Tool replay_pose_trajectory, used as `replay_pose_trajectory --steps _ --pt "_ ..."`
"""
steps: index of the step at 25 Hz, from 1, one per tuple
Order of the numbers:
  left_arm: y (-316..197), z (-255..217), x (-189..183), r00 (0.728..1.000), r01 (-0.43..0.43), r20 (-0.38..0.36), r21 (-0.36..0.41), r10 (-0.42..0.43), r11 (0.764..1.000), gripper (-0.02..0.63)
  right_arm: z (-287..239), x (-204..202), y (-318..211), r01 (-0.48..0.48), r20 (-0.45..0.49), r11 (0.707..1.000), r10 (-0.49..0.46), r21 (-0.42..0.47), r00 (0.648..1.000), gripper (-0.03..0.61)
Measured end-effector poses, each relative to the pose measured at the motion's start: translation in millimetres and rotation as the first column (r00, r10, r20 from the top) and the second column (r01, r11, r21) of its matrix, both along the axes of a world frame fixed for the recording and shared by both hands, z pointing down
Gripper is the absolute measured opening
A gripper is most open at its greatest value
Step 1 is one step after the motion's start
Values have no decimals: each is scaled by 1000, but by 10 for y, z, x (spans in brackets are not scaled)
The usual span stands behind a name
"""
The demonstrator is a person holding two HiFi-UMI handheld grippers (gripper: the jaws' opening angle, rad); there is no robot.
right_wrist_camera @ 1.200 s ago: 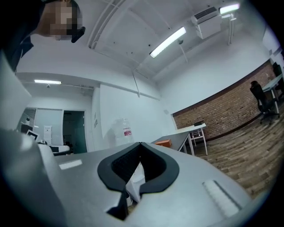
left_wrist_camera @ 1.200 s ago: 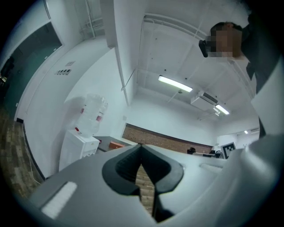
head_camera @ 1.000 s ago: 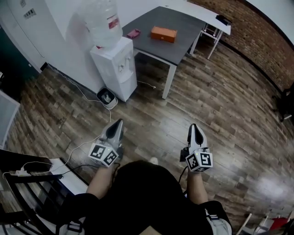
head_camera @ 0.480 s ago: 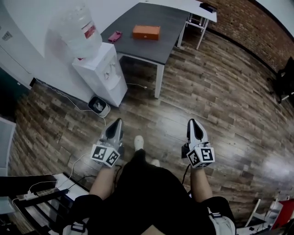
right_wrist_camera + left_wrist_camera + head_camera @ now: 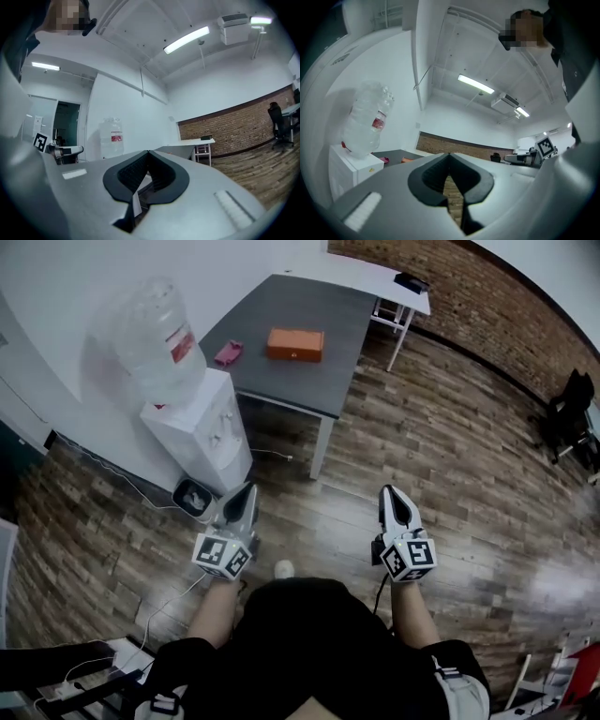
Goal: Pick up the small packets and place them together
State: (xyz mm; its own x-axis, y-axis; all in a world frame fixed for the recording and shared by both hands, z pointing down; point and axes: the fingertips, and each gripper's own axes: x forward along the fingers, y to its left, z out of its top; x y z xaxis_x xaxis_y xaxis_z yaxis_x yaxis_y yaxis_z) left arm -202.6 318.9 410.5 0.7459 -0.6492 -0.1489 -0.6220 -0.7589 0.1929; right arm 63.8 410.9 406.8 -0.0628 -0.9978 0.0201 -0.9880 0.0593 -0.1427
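Jaws on the left gripper [image 5: 247,491] meet tip to tip with nothing between them. The right gripper [image 5: 389,491] is closed and empty in the same way. Both are held out in front of the person, side by side and well apart, over the wooden floor [image 5: 450,456]. Each points forward, roughly level.

Ahead of both grippers, and well beyond them, stands a grey table [image 5: 309,306]. On its top lie a small pink packet [image 5: 228,353] and an orange box [image 5: 295,344], near each other but not touching. The pink one is to the left, more in line with the left gripper. At this range it is too small to show detail, so it is probably one of the task's packets. Neither gripper is near either item.

Ahead of the left gripper and slightly to its left stands a white water dispenser [image 5: 200,432] with a large clear bottle [image 5: 157,341] upended on top. A small dark container [image 5: 194,495] sits on the floor at its foot, just beside the left gripper's tip in the head view.

Beyond the grey table, ahead of the right gripper, a white table [image 5: 375,282] adjoins it along a brick wall [image 5: 487,306]. Far to the right of the right gripper stands a black chair [image 5: 567,413]. A light shoe [image 5: 284,569] shows on the floor between the two grippers, behind their tips.
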Motion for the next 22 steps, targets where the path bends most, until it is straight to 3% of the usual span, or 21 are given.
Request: replay_pose_trajectory --steps 6,11,17,22 --pt "-300 8 -96 1000 -14 5 2 14 1000 0 -60 -76 -348 -23 20 1000 22 4 1000 2" --pt "-519 162 -153 1000 -6 25 -44 7 999 0 121 -278 -483 21 35 999 -19 -34 999 2" --pt "-804 257 57 998 -26 60 -59 30 998 0 248 2 -699 -26 83 999 30 -41 996 2" --pt "-1150 256 328 997 2 71 -38 1 999 0 303 355 -1168 -9 95 999 12 -36 995 2"
